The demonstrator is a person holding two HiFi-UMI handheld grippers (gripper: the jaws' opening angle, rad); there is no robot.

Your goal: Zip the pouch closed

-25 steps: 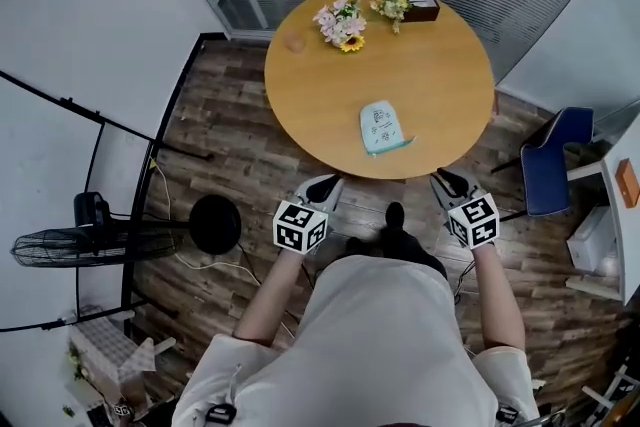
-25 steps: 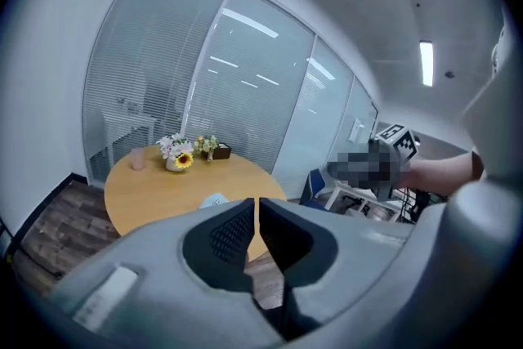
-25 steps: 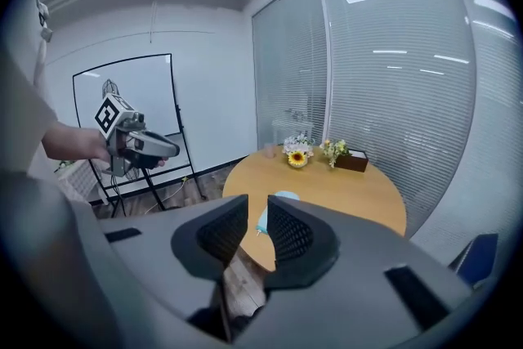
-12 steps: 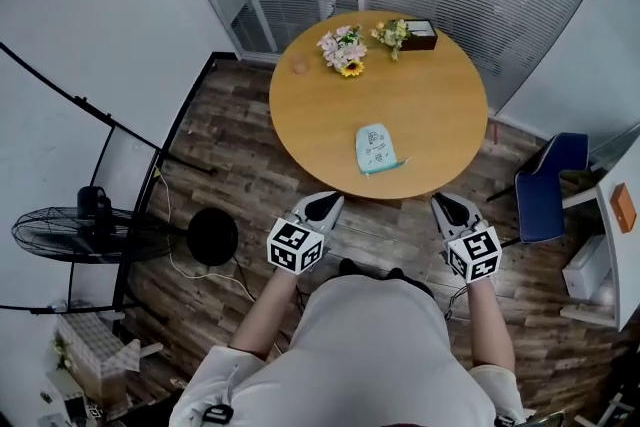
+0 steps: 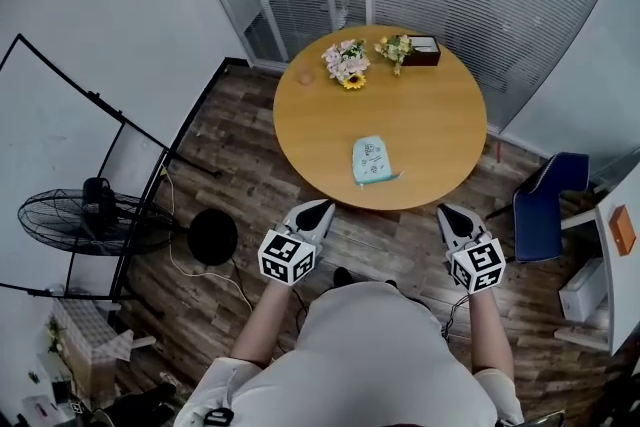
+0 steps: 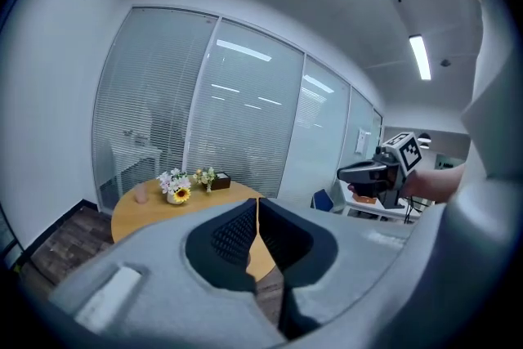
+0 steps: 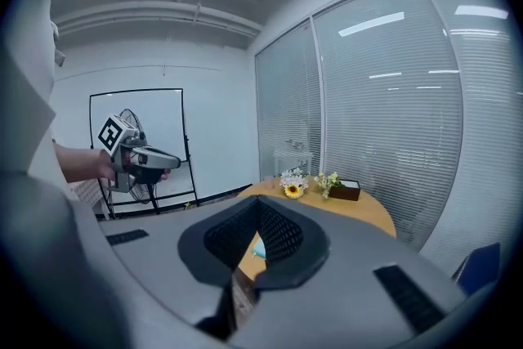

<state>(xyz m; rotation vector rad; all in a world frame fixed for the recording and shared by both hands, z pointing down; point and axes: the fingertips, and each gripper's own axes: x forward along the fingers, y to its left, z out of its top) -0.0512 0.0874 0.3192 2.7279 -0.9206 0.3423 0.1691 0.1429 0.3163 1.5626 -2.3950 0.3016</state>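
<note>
A light-blue pouch (image 5: 371, 160) with a printed pattern lies flat near the front edge of the round wooden table (image 5: 440, 130). My left gripper (image 5: 322, 206) is held in the air short of that edge, to the pouch's lower left, its jaws shut and empty. My right gripper (image 5: 445, 209) hangs level with it to the lower right, also shut on nothing. In the right gripper view a sliver of the pouch (image 7: 257, 248) shows beneath the closed jaws. The left gripper view shows the right gripper (image 6: 372, 173) off to the side.
At the table's far side stand a flower bunch (image 5: 345, 63), a second small bouquet by a dark box (image 5: 422, 48) and a small cup (image 5: 305, 77). A blue chair (image 5: 540, 207) stands right, a floor fan (image 5: 80, 220) and black round base (image 5: 212, 235) left.
Both grippers have risen together, still shut. In the head view the table and pouch now sit farther off and look smaller.
</note>
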